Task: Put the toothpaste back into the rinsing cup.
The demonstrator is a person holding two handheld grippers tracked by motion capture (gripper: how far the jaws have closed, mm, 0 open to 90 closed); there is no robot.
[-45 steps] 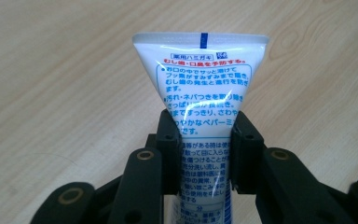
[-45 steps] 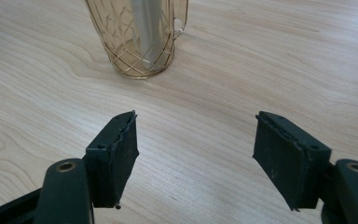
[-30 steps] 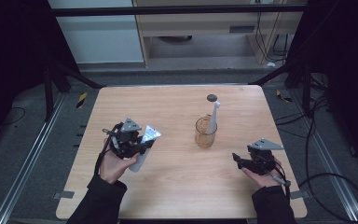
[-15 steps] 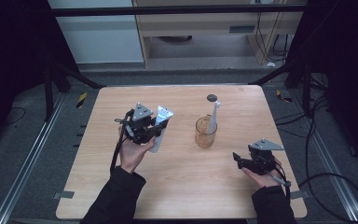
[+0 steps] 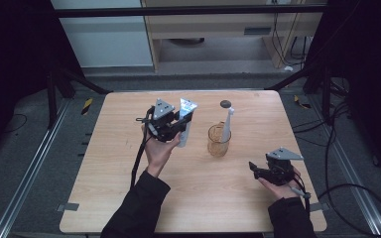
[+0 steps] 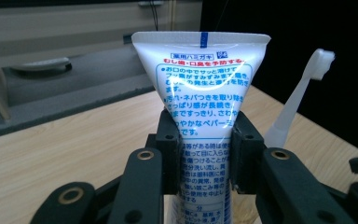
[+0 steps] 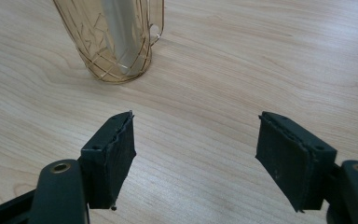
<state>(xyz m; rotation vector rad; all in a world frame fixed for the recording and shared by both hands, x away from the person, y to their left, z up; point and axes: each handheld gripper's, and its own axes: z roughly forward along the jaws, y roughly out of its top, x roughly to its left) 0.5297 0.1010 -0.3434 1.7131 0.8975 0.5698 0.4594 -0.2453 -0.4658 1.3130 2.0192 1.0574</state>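
High view: a pale wooden table (image 5: 104, 188) with a person's two dark-sleeved forearms entering from below. The left gripper (image 5: 171, 126), black with a grey three-cornered plate on top, is held above the table's middle-left. Its jaws are clamped on a white plastic toothpaste tube with blue and red print (image 5: 186, 121), which stands roughly upright with its flat crimped end uppermost.

Left gripper view: the toothpaste tube (image 6: 205, 112) sits between the two black jaws, gripped across its narrower lower body; the wide crimped end rises above the jaw tips. A white toothbrush (image 6: 298, 98) leans behind and to the right of the tube, bristle head up.

High view: just right of the tube stands an amber translucent cup with a cut-glass pattern (image 5: 219, 141), holding the toothbrush (image 5: 226, 126) at a tilt. A small dark round disc (image 5: 225, 103) lies on the table beyond the cup.

High view: the right gripper (image 5: 263, 172) rests low over the table's right front area, well apart from the cup.

Right gripper view: its jaws stand wide apart, holding nothing, above bare wood; the amber cup (image 7: 116, 42) is ahead and to the left.
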